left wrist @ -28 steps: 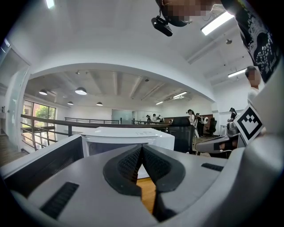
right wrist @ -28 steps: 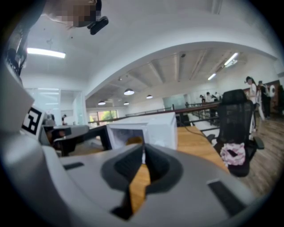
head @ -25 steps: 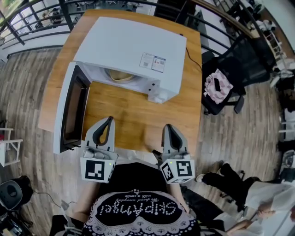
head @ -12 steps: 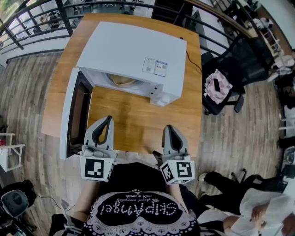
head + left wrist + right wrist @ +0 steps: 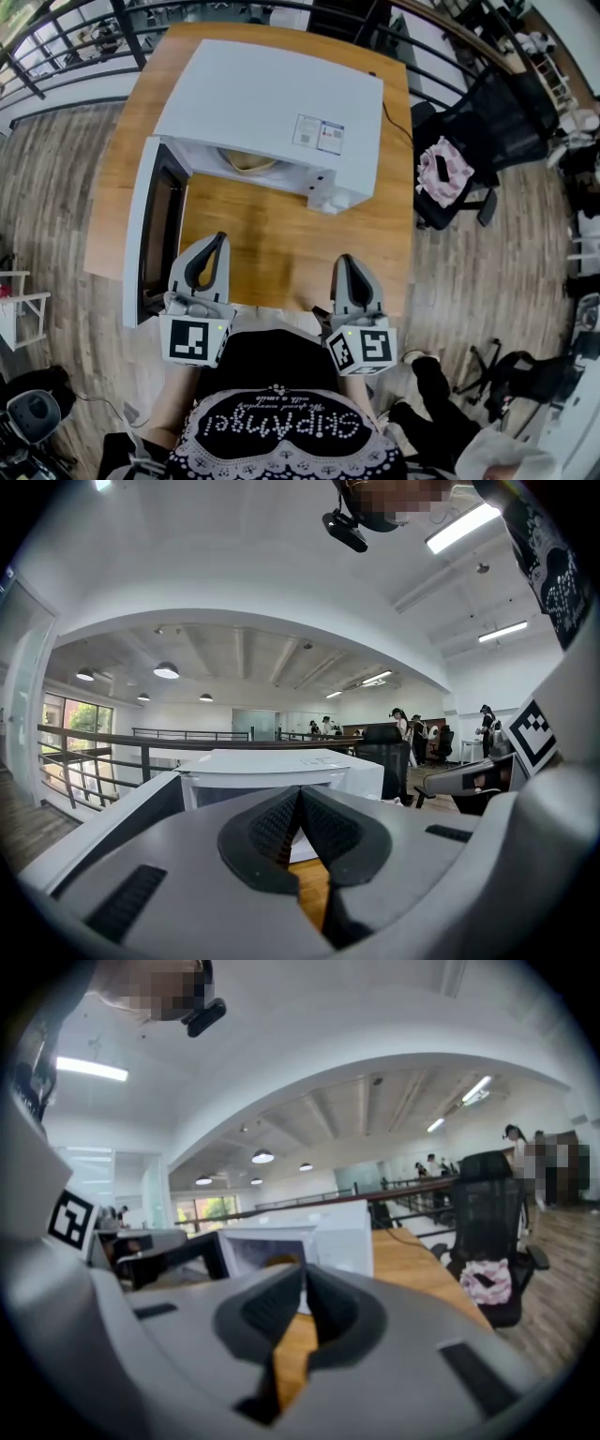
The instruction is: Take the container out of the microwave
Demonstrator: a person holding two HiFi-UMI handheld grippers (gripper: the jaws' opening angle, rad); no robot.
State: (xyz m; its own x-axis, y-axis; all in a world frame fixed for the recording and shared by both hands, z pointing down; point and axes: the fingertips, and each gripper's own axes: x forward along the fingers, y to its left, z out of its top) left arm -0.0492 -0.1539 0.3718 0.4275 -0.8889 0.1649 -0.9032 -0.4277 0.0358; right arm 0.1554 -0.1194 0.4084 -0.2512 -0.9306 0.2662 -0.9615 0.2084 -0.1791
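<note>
At the far left, the microwave door point(image 5: 148, 234) is swung fully open and stands out from the cabinet toward the person. Just right of the door, the left tongs point(image 5: 219, 242) are held over the near part of the worktop point(image 5: 281, 234) and pointed toward the oven. Their jaws are brought together, pad against pad, and nothing is gripped between them. Beyond them, the microwave point(image 5: 272, 94) is set across the far half of the worktop. The container point(image 5: 246, 161), a tan, bowl-like vessel, is seen inside the cavity, with only its near rim visible under the oven roof. Further right, the right tongs point(image 5: 343, 262) are held alongside the left pair, well short of the oven. Here too the jaws are closed on each other and nothing is carried. A black chair point(image 5: 487, 122) with a pink cloth point(image 5: 442, 175) on its seat is placed off the right edge of the worktop. As to progress, the opening of the door is judged complete, while the removal itself is not yet begun, and the container is untouched. The following is left to be done: the jaws are to be opened, the tongs advanced into the cavity, the rim clamped, and the container drawn out onto the worktop.
</note>
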